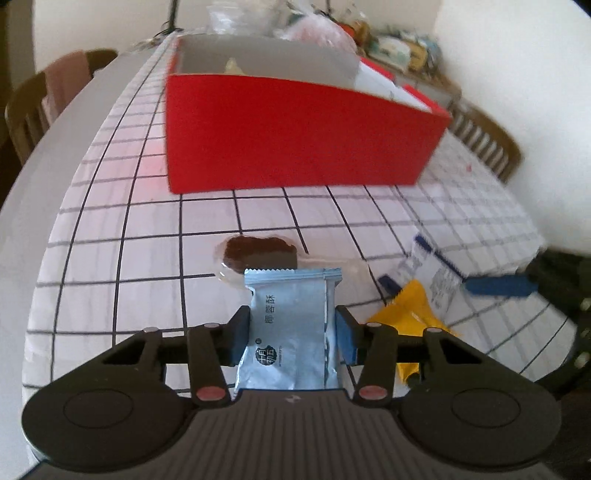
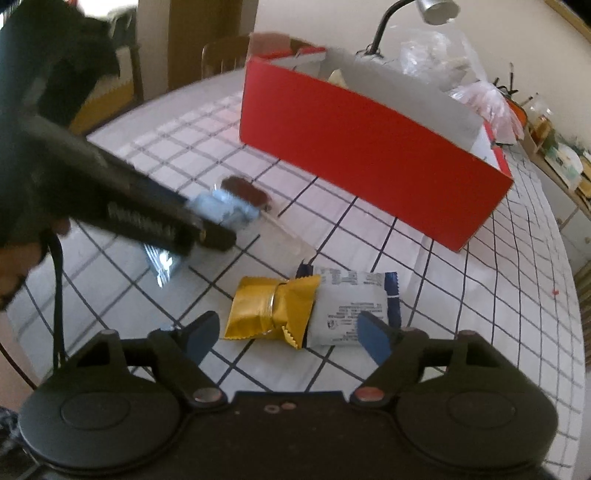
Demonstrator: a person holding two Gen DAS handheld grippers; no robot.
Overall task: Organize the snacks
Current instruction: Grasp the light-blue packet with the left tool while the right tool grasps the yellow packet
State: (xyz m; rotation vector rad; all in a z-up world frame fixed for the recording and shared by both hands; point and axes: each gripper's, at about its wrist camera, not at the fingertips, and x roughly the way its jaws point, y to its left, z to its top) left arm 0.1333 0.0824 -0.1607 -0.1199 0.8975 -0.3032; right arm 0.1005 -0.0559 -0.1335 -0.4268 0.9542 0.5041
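Note:
My left gripper point(image 1: 293, 332) is shut on a light blue snack packet point(image 1: 293, 325), held above the checked tablecloth; it also shows in the right wrist view point(image 2: 225, 212). A brown snack in clear wrap point(image 1: 258, 253) lies just beyond it. The red box point(image 1: 295, 136) stands open farther back, with a pale item inside. My right gripper point(image 2: 291, 332) is open, its fingers either side of a gold packet point(image 2: 269, 312) that overlaps a white-and-blue packet point(image 2: 351, 306) on the table.
The round table has a white grid cloth point(image 1: 110, 221). Wooden chairs point(image 1: 33, 107) stand at its sides. Plastic bags point(image 2: 480, 96) and a lamp point(image 2: 436, 9) are behind the box. A cluttered shelf point(image 2: 561, 158) is at right.

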